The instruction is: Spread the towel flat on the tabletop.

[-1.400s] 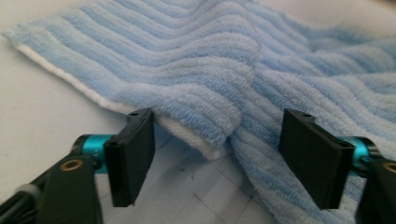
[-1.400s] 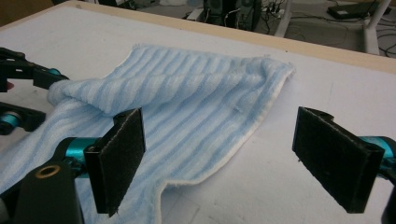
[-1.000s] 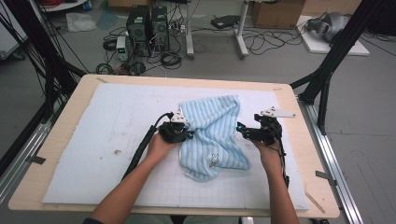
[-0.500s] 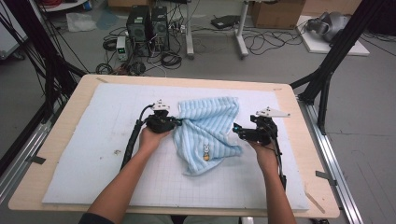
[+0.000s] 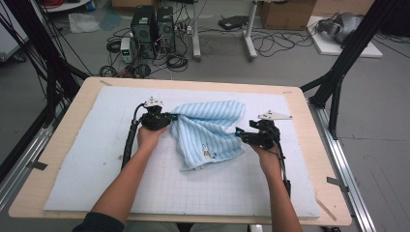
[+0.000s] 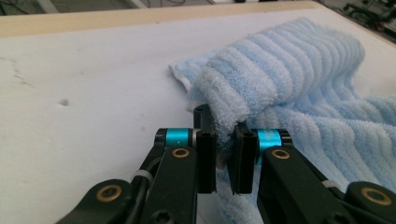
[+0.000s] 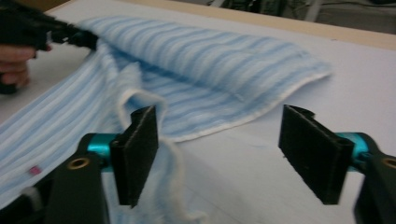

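Towel [image 5: 208, 131], light blue and ribbed, sits crumpled mid-frame in the high view between both hands, long axis slanting from upper right down to lower left. The left gripper [image 5: 167, 117] has its jaws pinched tight on the towel's upper-left corner; in the left gripper view a thick fold is squeezed between the pads. The right gripper [image 5: 240, 134] is at the towel's right edge, jaws wide but just been closing, with a loose hem [image 7: 140, 100] draped at the left-hand pad and nothing clamped yet. So the cloth lies left of those jaws, I'd guess the grab comes there. Surface is a white gridded mat [image 5: 96, 159] on a wooden table [image 5: 309, 130]. Beyond it, computer towers [image 5: 153, 26] and cables on the floor.
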Available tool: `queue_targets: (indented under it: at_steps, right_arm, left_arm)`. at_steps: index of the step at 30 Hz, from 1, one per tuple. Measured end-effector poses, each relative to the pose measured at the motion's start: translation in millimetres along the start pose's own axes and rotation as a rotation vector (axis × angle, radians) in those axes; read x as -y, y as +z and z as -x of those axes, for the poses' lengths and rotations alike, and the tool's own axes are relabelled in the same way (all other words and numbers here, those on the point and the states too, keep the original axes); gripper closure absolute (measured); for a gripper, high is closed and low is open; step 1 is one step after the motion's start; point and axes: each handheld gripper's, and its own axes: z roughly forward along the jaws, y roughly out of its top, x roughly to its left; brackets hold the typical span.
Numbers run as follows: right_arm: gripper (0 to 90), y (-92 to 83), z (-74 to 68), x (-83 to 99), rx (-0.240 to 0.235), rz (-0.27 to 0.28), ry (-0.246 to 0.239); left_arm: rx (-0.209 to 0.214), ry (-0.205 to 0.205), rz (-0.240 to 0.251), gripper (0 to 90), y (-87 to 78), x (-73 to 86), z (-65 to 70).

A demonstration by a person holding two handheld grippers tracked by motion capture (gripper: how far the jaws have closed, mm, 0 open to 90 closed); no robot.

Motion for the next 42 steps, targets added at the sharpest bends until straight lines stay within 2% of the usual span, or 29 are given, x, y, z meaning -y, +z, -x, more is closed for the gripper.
queue_targets:
  at_steps: [4,5,7,10,12,13,14,16,18,21,24,26,28,29,30,32,36,38,40,42]
  right_arm:
    - [39.0,21.5,-16.2,0.0,-0.064,-0.041,-0.057]
    - [40.9,26.4,-19.5,0.3,-0.064,-0.058,-0.066]
    - [50.6,40.3,-24.3,2.5,-0.041,-0.113,-0.112]
    - [81.2,54.7,-19.6,8.6,0.013,-0.209,-0.129]
    - [84.4,55.6,-13.8,12.2,0.067,-0.264,-0.137]
    - [85.0,53.2,-9.6,13.4,0.062,-0.263,-0.115]
    - [85.1,49.7,-6.7,13.6,0.074,-0.273,-0.107]
    - [85.1,40.7,-5.6,14.3,0.113,-0.302,-0.130]
    - [85.0,31.0,-6.3,17.2,0.114,-0.315,-0.145]
    - [84.8,16.5,-6.6,26.0,0.144,-0.325,-0.174]
    - [79.1,6.5,0.3,30.5,0.156,-0.310,-0.132]
    - [61.5,1.3,3.7,28.6,0.113,-0.265,-0.096]
    - [54.9,-5.3,4.2,23.5,0.064,-0.164,-0.057]
    - [50.5,-7.5,4.0,19.7,0.057,-0.115,-0.057]
    - [50.9,-8.1,3.7,15.6,0.045,-0.075,-0.050]
    - [51.2,-2.9,4.6,6.2,0.042,-0.053,-0.060]
    - [55.8,23.2,11.7,-8.9,0.081,-0.066,-0.075]
    - [56.9,38.9,14.7,-12.9,0.065,-0.093,-0.071]
    - [56.6,55.2,14.6,-15.6,0.046,-0.144,-0.101]
    - [51.3,71.7,11.2,-20.3,0.028,-0.168,-0.131]
  left_arm:
    - [-0.005,-0.005,-0.006,82.7,1.1,1.5,-2.0]
    - [-0.007,-0.004,-0.013,82.3,1.5,2.2,-2.8]
    - [-0.008,-0.019,-0.014,77.0,2.1,3.0,-3.6]
    - [-0.022,-0.053,-0.011,54.8,0.5,2.2,-3.9]
    - [-0.021,-0.057,-0.002,50.0,-1.9,0.9,-3.8]
    - [-0.018,-0.060,0.001,47.1,-2.9,0.2,-3.7]
    - [-0.011,-0.059,0.005,45.6,-3.9,-0.4,-3.5]
    - [-0.005,-0.051,0.005,43.8,-5.6,-1.5,-2.4]
    - [0.005,-0.043,0.005,41.5,-7.3,-2.3,-0.9]
    - [0.016,-0.033,-0.003,38.9,-9.0,-1.2,0.2]
    - [0.018,-0.027,-0.019,37.9,-10.1,0.8,-0.3]
    - [0.019,-0.031,-0.016,37.5,-11.8,0.9,-1.4]
    - [0.025,-0.031,-0.012,37.5,-14.2,1.0,-1.6]
    - [0.028,-0.028,-0.010,37.5,-15.3,1.5,-1.3]
    - [0.031,-0.024,-0.010,37.5,-16.2,2.0,-1.1]
    - [0.040,-0.021,-0.008,37.5,-16.8,3.1,0.0]
    - [0.053,-0.004,-0.012,37.6,-15.2,3.9,3.7]
    - [0.057,0.002,-0.012,37.9,-14.1,3.9,5.8]
    - [0.058,0.006,-0.013,38.3,-13.6,4.0,6.4]
    - [0.052,0.004,-0.013,38.2,-13.0,4.6,5.7]
